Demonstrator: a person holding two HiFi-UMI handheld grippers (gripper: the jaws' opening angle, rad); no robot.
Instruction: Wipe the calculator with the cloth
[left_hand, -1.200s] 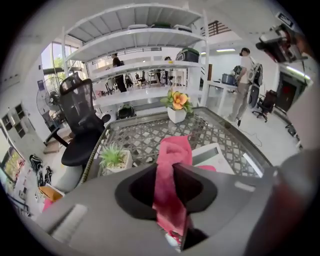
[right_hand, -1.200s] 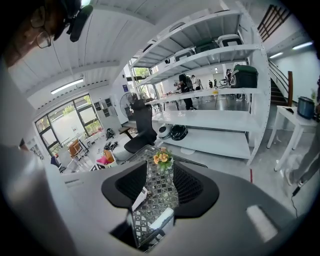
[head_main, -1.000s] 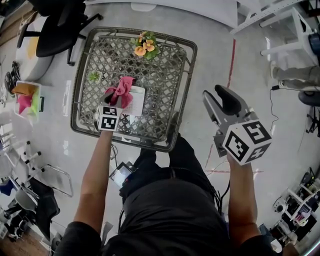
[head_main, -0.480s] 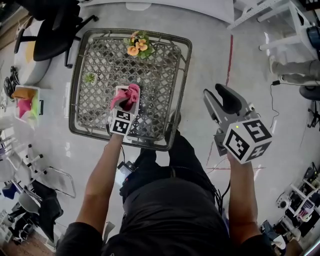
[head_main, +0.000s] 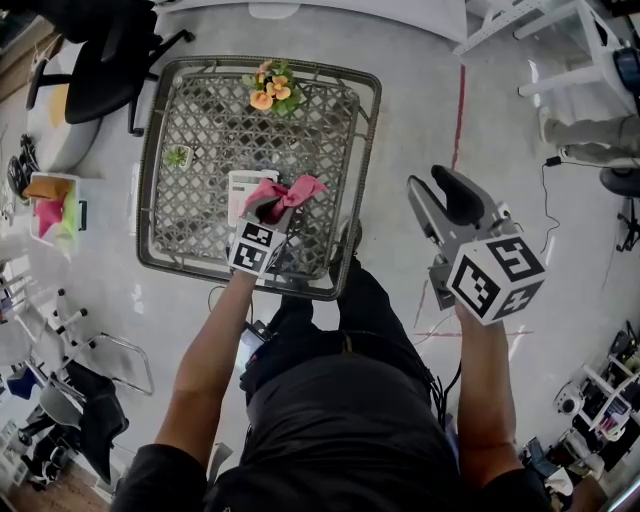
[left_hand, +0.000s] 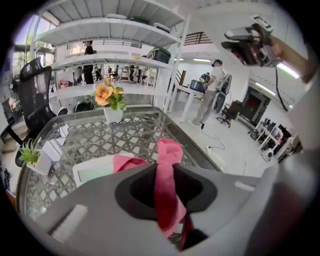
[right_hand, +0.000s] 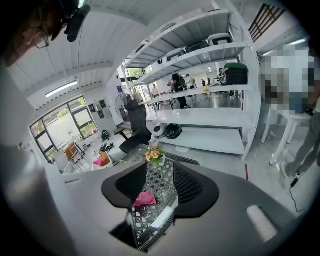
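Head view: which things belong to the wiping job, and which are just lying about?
Job: pink cloth, clamped in the left tongs; white calculator on the lattice table.
Lying about: flower pot; small green plant; office chair; right tongs, open and empty, beside the table.

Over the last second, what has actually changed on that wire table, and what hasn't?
The left gripper dragged the pink cloth rightward across the calculator, which now shows uncovered on the cloth's left. Its fingers stayed clamped on the cloth; nothing was let go. Unchanged: the right gripper hangs open and empty off the right side of the table, and the flowers and small plant sit where they were.
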